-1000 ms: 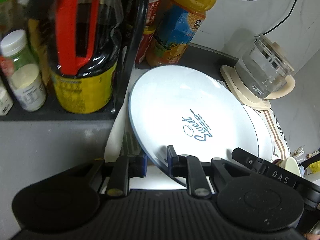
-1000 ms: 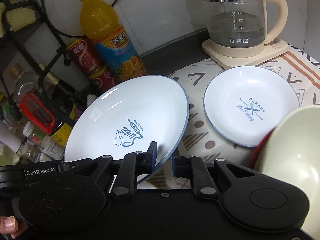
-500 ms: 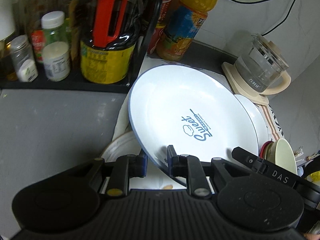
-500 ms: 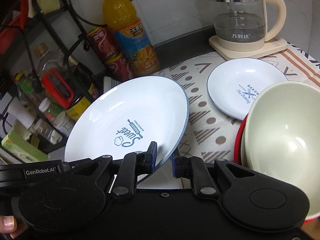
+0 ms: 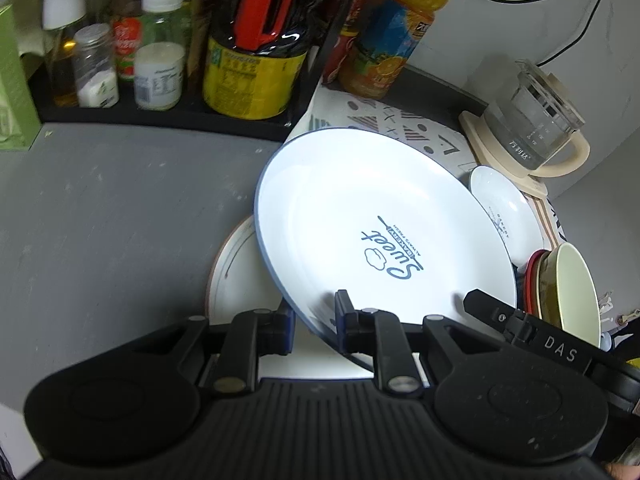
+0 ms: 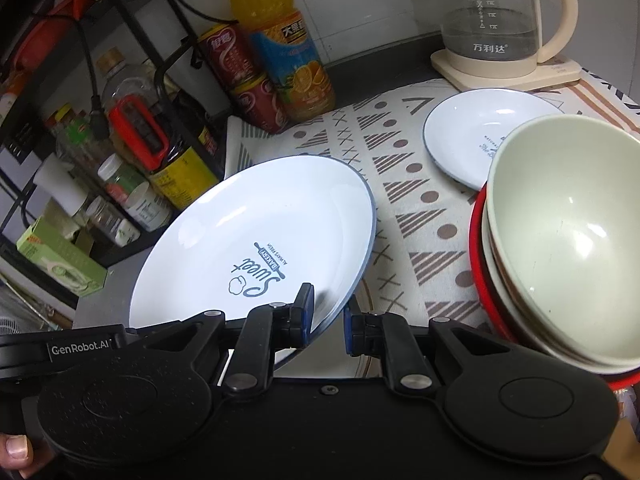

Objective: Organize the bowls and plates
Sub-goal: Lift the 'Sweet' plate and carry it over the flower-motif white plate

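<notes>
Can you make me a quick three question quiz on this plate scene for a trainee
1. True or false: both grippers clamp the rim of the Sweet plate.
2. What lies directly under the held plate? A) a kettle B) a brown-rimmed plate C) a can
3. Fill in: the cream bowl sits nested in a ___ bowl.

Key:
1. True: left gripper and right gripper each pinch its edge.
2. B, the brown-rimmed plate.
3. Red: the red bowl.
</notes>
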The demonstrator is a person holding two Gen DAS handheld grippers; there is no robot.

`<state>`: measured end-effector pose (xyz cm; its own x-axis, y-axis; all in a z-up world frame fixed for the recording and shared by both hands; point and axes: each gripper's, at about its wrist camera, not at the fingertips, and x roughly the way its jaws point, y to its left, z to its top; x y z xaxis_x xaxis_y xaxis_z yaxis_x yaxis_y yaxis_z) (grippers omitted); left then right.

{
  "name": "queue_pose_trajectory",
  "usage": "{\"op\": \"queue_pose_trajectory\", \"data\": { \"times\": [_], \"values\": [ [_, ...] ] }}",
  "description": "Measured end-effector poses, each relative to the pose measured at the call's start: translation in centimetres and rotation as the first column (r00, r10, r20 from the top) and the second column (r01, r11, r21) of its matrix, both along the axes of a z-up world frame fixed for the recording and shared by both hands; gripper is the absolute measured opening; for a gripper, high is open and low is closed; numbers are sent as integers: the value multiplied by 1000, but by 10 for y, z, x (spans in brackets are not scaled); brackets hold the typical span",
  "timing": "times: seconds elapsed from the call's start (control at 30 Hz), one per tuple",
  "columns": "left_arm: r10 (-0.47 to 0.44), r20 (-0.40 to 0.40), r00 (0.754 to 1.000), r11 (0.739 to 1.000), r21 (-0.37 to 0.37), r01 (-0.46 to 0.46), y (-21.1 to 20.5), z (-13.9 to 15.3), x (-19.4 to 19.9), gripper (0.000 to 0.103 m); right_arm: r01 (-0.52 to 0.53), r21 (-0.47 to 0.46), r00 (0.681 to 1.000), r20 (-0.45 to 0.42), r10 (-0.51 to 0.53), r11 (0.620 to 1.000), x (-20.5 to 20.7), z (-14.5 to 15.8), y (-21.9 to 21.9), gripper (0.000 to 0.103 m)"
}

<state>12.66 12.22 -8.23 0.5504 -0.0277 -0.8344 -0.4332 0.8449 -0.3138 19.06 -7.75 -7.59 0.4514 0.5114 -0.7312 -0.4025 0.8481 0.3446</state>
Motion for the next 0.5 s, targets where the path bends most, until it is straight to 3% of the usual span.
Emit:
{"op": "queue_pose_trajectory", "data": {
  "times": [0.5],
  "values": [
    [48,-55,997,999,-22,-50,-11,-14,-22,19,-51,-28,998,-31,50,998,-6,-10,-6,14]
  ]
}}
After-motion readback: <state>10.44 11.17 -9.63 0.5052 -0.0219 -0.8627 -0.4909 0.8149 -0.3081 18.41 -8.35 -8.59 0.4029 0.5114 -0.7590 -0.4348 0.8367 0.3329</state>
